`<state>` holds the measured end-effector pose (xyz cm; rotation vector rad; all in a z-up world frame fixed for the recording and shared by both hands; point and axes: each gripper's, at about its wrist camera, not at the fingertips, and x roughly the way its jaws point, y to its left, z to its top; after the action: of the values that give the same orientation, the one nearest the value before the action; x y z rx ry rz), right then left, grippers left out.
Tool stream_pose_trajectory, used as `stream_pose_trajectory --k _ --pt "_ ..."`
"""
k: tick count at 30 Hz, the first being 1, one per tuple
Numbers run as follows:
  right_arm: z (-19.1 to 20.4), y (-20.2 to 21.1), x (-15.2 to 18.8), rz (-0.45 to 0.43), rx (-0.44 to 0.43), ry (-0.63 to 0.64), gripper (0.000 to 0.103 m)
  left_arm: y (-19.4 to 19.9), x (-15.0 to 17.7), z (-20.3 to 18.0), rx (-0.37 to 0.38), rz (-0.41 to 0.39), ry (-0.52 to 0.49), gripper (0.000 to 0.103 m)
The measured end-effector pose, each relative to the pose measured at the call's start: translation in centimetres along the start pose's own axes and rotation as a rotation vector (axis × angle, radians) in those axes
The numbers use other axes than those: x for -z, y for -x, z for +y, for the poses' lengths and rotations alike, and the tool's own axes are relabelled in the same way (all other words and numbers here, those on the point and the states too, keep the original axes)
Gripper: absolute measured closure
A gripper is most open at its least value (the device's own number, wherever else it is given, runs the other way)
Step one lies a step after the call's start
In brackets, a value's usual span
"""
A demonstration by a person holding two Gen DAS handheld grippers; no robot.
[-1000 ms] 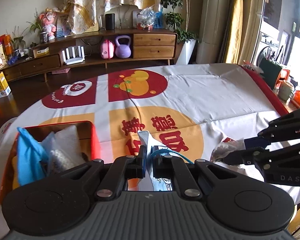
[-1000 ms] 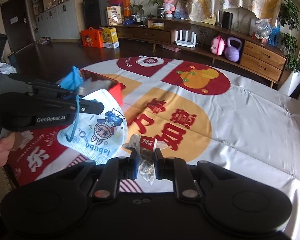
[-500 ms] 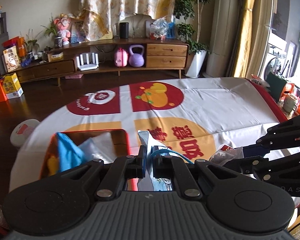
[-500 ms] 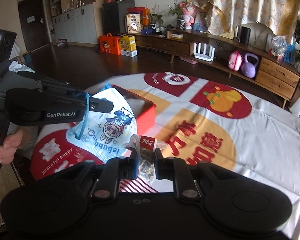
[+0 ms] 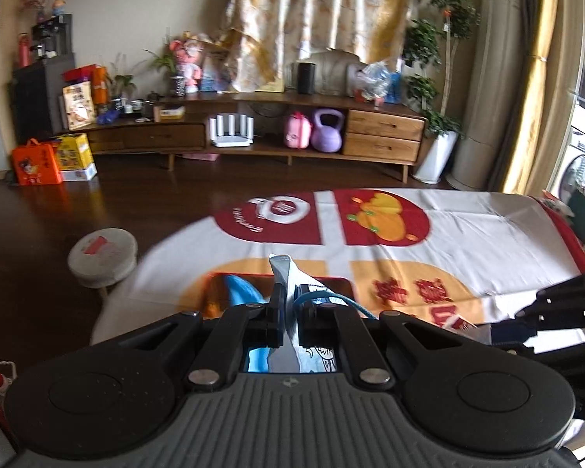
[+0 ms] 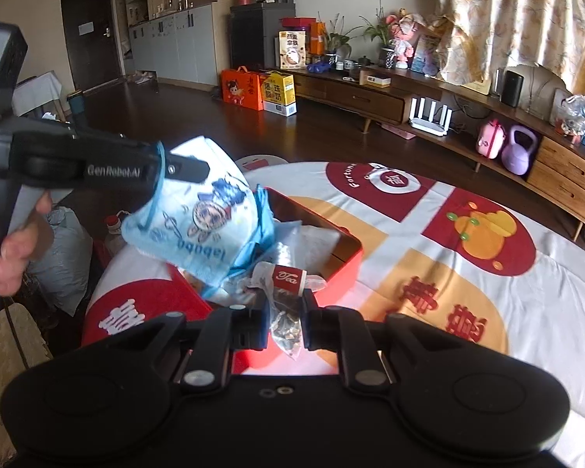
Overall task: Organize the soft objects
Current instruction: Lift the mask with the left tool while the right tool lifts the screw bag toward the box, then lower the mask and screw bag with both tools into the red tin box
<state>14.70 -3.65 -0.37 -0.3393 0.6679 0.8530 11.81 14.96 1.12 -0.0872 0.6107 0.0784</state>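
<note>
Through the left wrist camera we see our left gripper (image 5: 290,312) clamped on the printed face mask (image 5: 288,277), whose folded white edge sticks up between the closed jaws while its blue ear loop (image 5: 331,298) curls out to the right. Directly beyond and below the fingertips sits the red box (image 5: 343,284) on the table's near left part, with a blue soft item (image 5: 241,290) showing inside it. At the right edge of this view our right gripper (image 5: 526,318) reaches in, with the tea packet (image 5: 462,325) at its tip.

Through the right wrist camera our right gripper (image 6: 284,312) is closed on the clear tea packet (image 6: 286,292), pinched at its middle, its red "Tea" label standing just above the fingertips. The packet hangs over the near edge of the red box (image 6: 343,265), which holds crumpled clear and blue soft things. To the left, our left gripper (image 6: 187,169) holds the face mask (image 6: 199,218) in the air above the box's left end, the mask hanging down from the jaws. Our left hand (image 6: 7,241) grips the handle.
</note>
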Motion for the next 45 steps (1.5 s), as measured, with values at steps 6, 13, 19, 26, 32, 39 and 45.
stream_pose_trajectory --k 6,13,19,26,32,39,45 --pt "0.8 -2.5 -0.9 0.02 -0.001 0.016 0.089 -0.7 0.1 3.0 -0.062 0.01 0.008 0.097" --pt "1.4 -5.7 -1.3 0.064 -0.009 0.028 0.089 -2.9 1.3 5.3 -0.098 0.063 0.025 0.097" --pt "1.9 -8.7 -1.0 0.132 -0.012 0.052 0.089 -4.8 2.4 5.5 -0.065 0.108 0.013 0.097" --pt "2.5 -11.2 -0.9 0.181 -0.011 0.081 0.087 -6.9 2.7 4.4 -0.039 0.128 -0.019 0.097" --pt "2.0 -12.6 -0.8 0.2 -0.001 0.071 0.086 -8.7 2.7 4.0 -0.034 0.146 -0.02 0.097" --pt "1.9 -12.9 -0.6 0.198 -0.003 0.062 0.083 -10.2 3.3 4.3 -0.027 0.183 -0.014 0.097" --pt "1.6 -12.6 -0.7 0.188 -0.01 0.046 0.079 -10.5 4.0 4.8 -0.018 0.206 0.005 0.097"
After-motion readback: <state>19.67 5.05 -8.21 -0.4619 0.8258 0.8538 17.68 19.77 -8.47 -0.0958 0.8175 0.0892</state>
